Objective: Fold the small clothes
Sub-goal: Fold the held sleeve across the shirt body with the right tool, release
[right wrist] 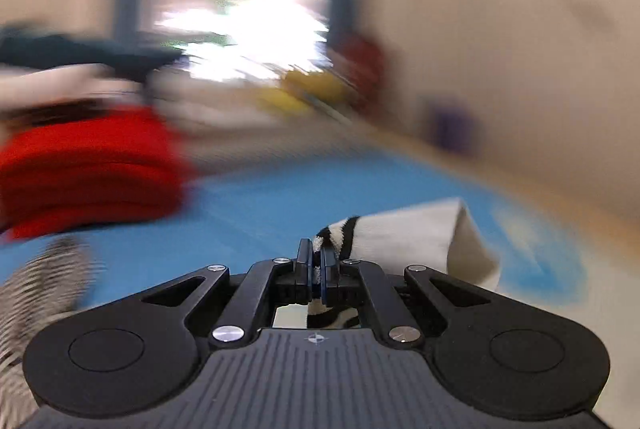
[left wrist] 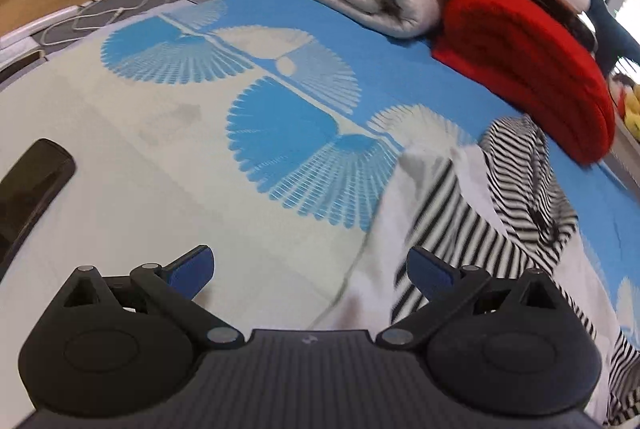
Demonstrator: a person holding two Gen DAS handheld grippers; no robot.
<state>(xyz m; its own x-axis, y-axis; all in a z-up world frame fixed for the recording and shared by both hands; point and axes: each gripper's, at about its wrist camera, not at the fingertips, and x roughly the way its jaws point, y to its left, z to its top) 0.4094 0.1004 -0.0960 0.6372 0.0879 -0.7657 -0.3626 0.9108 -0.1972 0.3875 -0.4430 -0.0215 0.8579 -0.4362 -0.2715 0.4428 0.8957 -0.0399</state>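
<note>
Pinching a fold of the striped garment point(right wrist: 404, 237), my right tongs point(right wrist: 316, 263) are clenched on its cloth. My left tongs point(left wrist: 310, 271) hang released over the blue-and-white sheet point(left wrist: 168, 169), the garment's heap just beside them, near a red blanket point(left wrist: 528, 65).

The left wrist view looks steeply down from close above the bed point(left wrist: 160, 165), facing the red folded blanket point(left wrist: 532, 69) at its far right. The right wrist view sits lower and nearly level (heavily blurred), skimming the bed point(right wrist: 256, 205) with the red folded blanket point(right wrist: 88, 169) at its left. Both share that blanket, the blue cover beside it and the striped garment point(left wrist: 460, 213) point(right wrist: 384, 233) nearer the cameras.
</note>
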